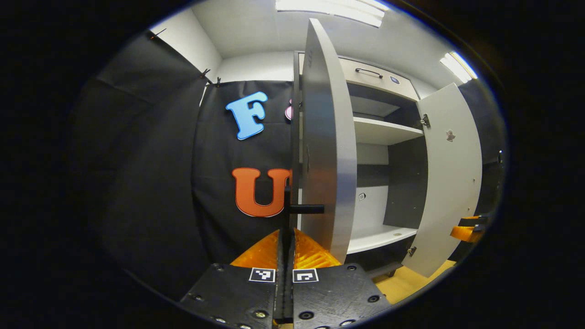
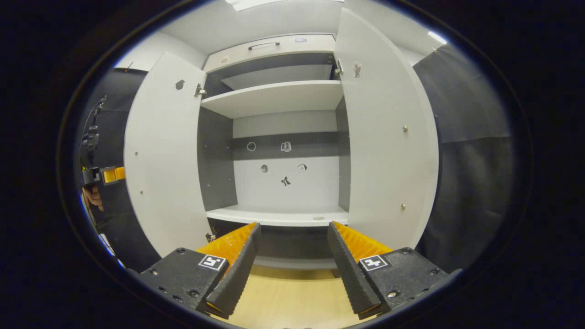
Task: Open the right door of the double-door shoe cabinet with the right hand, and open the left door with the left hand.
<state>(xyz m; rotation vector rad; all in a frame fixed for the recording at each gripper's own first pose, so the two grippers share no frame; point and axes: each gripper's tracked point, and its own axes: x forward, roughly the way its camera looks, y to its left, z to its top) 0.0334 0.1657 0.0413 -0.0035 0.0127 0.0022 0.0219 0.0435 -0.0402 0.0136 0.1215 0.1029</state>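
Left gripper view looks straight along the edge of the left door (image 1: 327, 146), which stands swung out just ahead of the left gripper (image 1: 287, 237). Its two fingers are pressed together on the door's black handle (image 1: 304, 209), whose bar runs up from between the tips and juts out to the side toward the door face. Beyond the door and off to the gripper's right, the shoe cabinet (image 1: 384, 132) is open, with a pale shelf inside and a drawer (image 1: 374, 75) with a dark pull above. Farther right the right door (image 1: 450, 183) stands wide, and the right gripper (image 1: 468, 228) shows past its edge.

In the right gripper view the right gripper (image 2: 292, 246) has its fingers spread apart, holding nothing, aimed at the open cabinet straight ahead. The right door (image 2: 388, 137) stands just to its right, the left door (image 2: 160, 160) to its left. Beyond that door's edge is the left gripper (image 2: 107, 174), with a hand (image 2: 93, 197) below it.
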